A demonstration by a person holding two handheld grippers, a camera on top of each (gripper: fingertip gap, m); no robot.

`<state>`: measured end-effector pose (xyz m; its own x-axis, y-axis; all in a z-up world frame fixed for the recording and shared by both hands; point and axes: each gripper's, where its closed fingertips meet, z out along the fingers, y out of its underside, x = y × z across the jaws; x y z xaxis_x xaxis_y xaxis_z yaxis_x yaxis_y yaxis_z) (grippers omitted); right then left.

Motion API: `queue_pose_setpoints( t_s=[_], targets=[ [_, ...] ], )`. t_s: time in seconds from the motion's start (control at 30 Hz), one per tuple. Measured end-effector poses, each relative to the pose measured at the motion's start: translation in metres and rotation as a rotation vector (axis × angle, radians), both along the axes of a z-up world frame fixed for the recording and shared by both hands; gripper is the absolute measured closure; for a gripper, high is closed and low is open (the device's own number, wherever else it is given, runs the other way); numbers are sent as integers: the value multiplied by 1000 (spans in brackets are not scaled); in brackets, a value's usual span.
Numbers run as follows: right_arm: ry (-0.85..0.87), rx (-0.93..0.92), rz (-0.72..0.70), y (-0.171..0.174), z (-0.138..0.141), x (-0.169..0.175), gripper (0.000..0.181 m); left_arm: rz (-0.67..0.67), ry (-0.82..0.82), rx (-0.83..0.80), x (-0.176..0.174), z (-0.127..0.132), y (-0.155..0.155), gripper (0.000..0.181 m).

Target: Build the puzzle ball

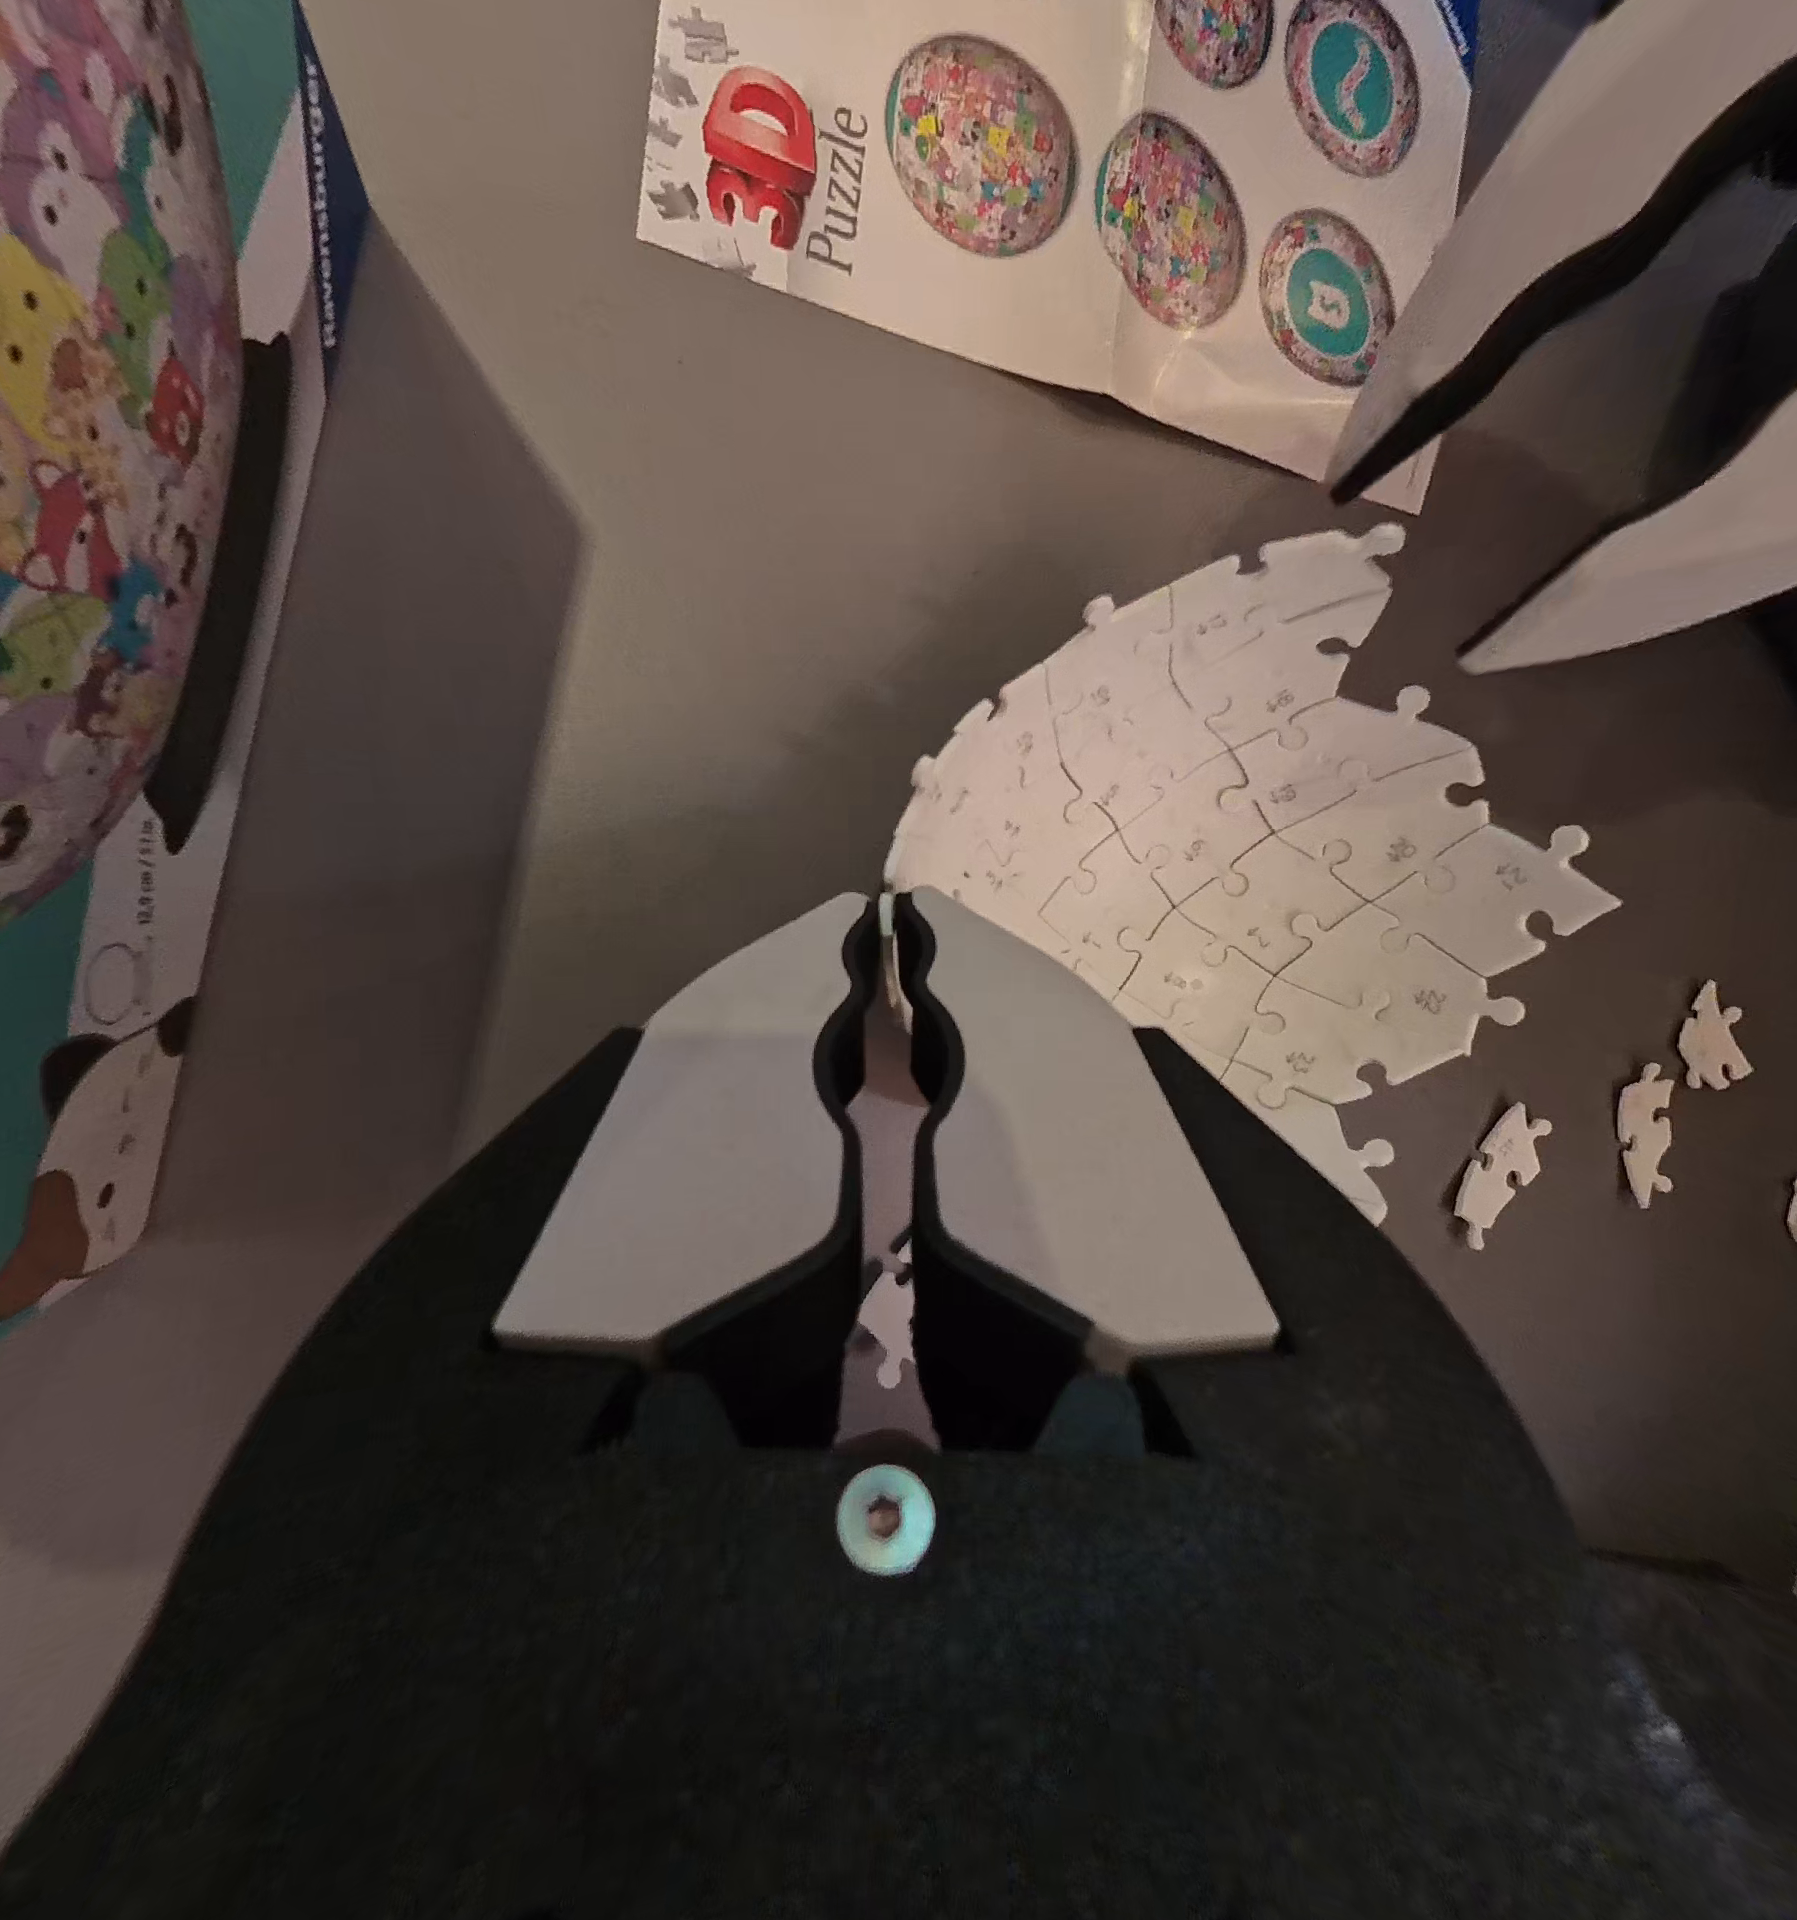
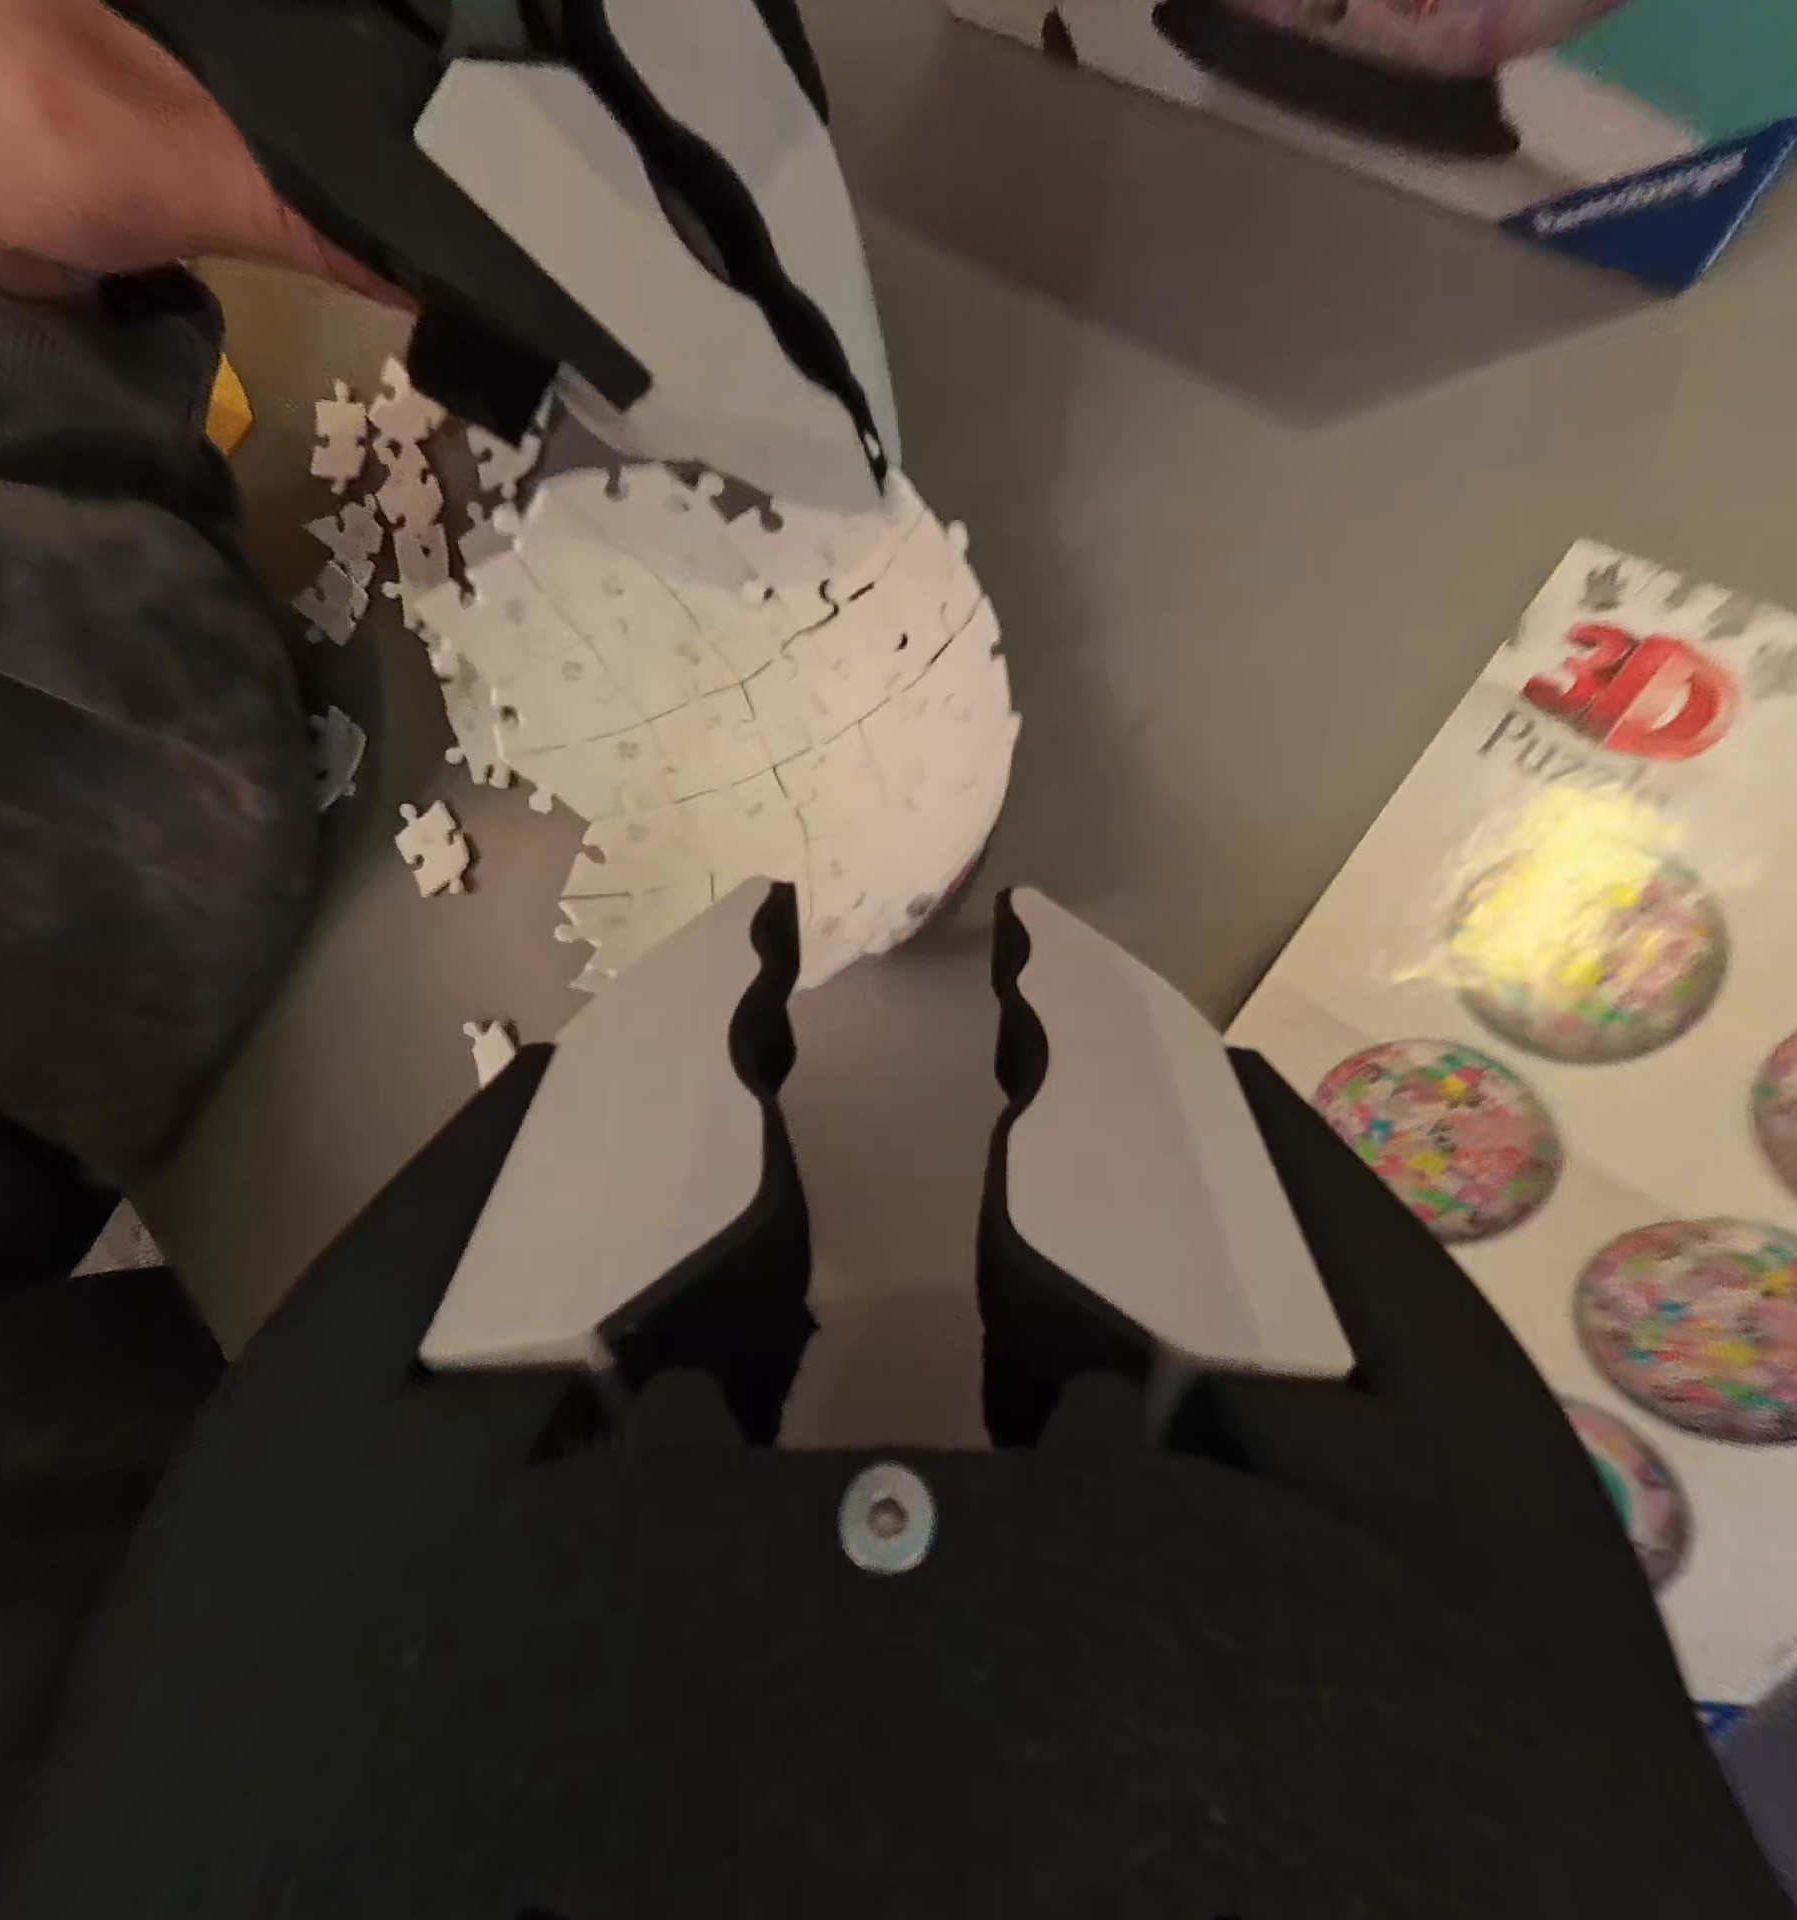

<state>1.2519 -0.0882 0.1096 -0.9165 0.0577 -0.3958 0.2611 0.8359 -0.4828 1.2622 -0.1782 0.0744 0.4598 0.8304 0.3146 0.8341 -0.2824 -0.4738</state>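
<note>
Left tongs (image 1: pixel 889 914) pinch the rim of the half-built shell (image 1: pixel 1258 883) mid-bench; right tongs (image 2: pixel 894 914) hover wide beside it. A twist could pop seams, scattering loose pieces (image 1: pixel 1647 1138).

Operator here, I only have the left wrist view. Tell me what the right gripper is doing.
Observer: The right gripper is open and empty, beside the half-built puzzle shell.
Operator: Report loose pieces I can't see.
Observer: A scatter of loose pieces lies beyond the shell, near a dark sleeve.
Operator: Confirm my grip.
Observer: The left gripper pinches the shell's rim from above.
</note>
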Motion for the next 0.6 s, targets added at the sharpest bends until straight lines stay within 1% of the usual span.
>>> queue_pose_setpoints(
  t_s=[0.1,0.17,0.2,0.23,0.33,0.6],
  targets=[
    [27,-33,-73,3,-14,0,152,-4,10,-12,-1,0,0,179],
    [21,-34,-76,1,-22,0,155,-3,15,-17,-2,0,0,179],
    [-3,-40,-72,-2,-23,1,160,-5,16,-20,-2,0,0,179],
    [-29,-53,-68,-5,-23,3,168,-5,16,-26,-2,0,-1,178],
    [-25,-39,-60,-6,-29,0,170,-7,23,-38,-1,1,-3,178],
    [22,-41,-47,-6,-28,0,172,-16,30,-94,-2,0,-4,178]
  ],
)
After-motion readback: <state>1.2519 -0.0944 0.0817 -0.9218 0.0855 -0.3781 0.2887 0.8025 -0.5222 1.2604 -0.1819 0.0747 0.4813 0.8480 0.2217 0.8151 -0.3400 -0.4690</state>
